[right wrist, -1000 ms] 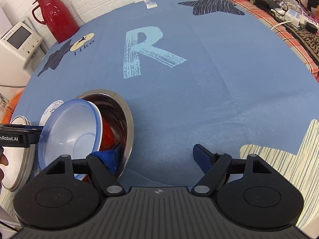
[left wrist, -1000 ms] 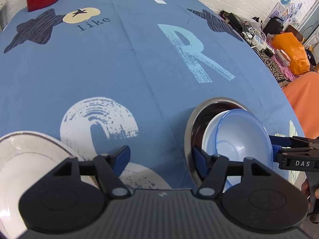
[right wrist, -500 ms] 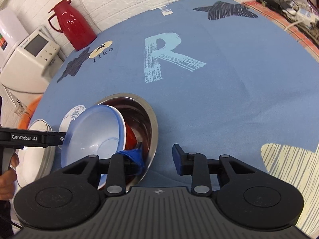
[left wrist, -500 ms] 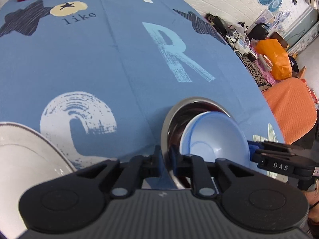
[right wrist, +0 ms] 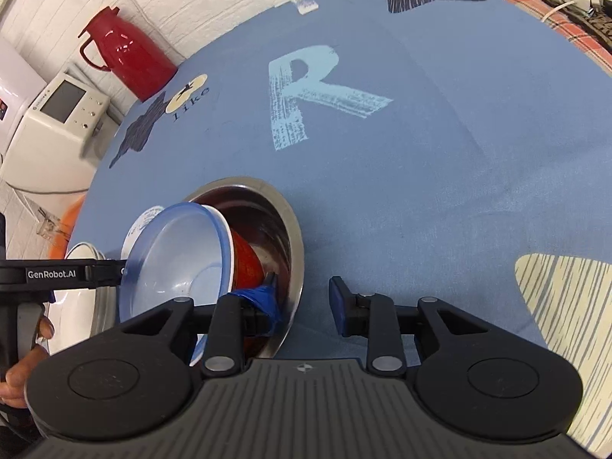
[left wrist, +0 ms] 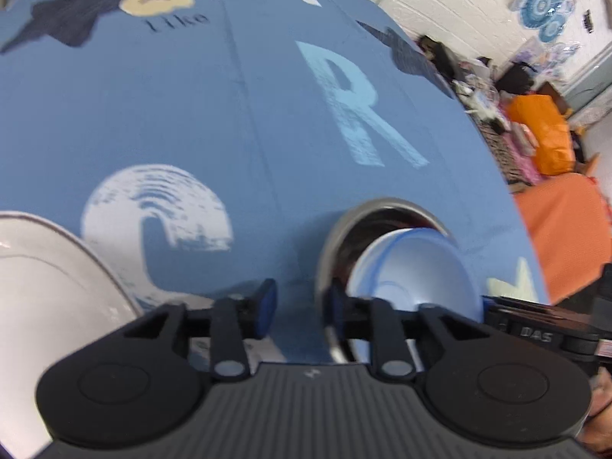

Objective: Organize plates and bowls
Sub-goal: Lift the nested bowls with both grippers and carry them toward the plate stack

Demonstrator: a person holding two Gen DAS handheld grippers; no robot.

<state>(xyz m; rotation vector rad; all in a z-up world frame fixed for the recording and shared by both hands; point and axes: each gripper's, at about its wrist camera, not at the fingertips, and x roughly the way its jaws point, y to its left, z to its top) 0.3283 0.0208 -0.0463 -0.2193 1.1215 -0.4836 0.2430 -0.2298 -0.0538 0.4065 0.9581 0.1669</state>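
Observation:
A steel bowl sits on the blue tablecloth near its front edge. A pale blue plastic bowl leans tilted inside it, over a red bowl. My left gripper is open and straddles the steel rim, one finger inside and one outside. My right gripper is open and straddles the opposite rim; its left finger is inside by the red bowl. In the right wrist view the left gripper's finger reaches the blue bowl's edge. A white plate lies to the left.
A red thermos and a white appliance stand beyond the table's far left. An orange bag, an orange cloth and clutter lie off the right edge. A person's hand holds the left gripper.
The left gripper shut on the steel bowl's rim half a second ago and has since opened partway. The right gripper's fingers have steadily narrowed around the opposite rim.

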